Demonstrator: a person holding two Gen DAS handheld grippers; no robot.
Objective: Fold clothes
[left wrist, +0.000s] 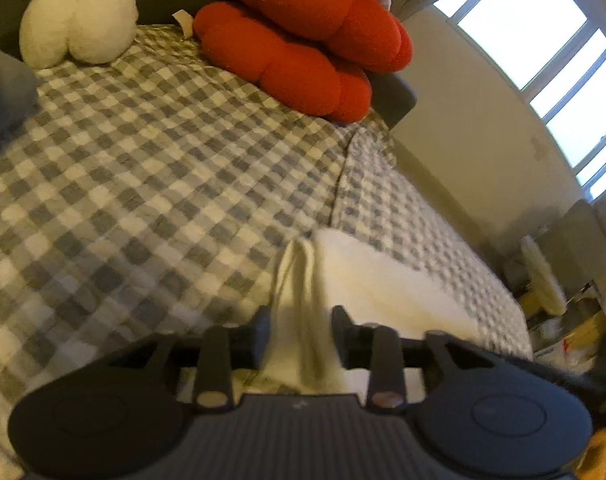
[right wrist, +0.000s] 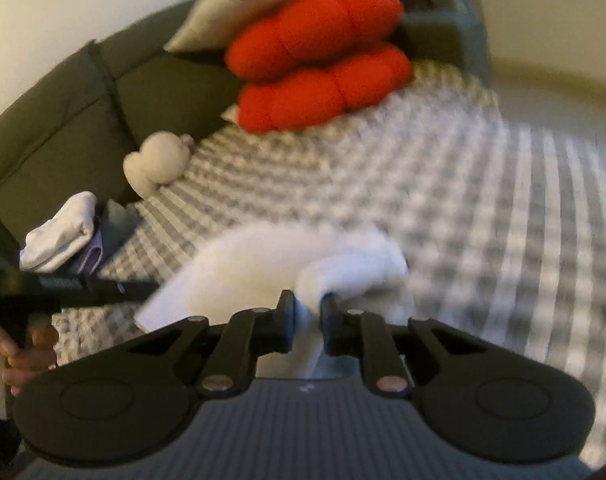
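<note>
Both tongs held a white garment (left wrist: 383,280) over the checked bed (left wrist: 143,184): the left tongs (left wrist: 301,320) loosely, the right tongs (right wrist: 307,304) apparently pinching a blurred fold.

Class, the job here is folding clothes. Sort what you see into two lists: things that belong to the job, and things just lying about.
Belongs to the job:
- white garment, cloth between both sets of jaws
- left gripper
- right gripper
- folded clothes pile

Just lying about:
- red cushions
- white plush balls
- checked bedspread
- window
</note>
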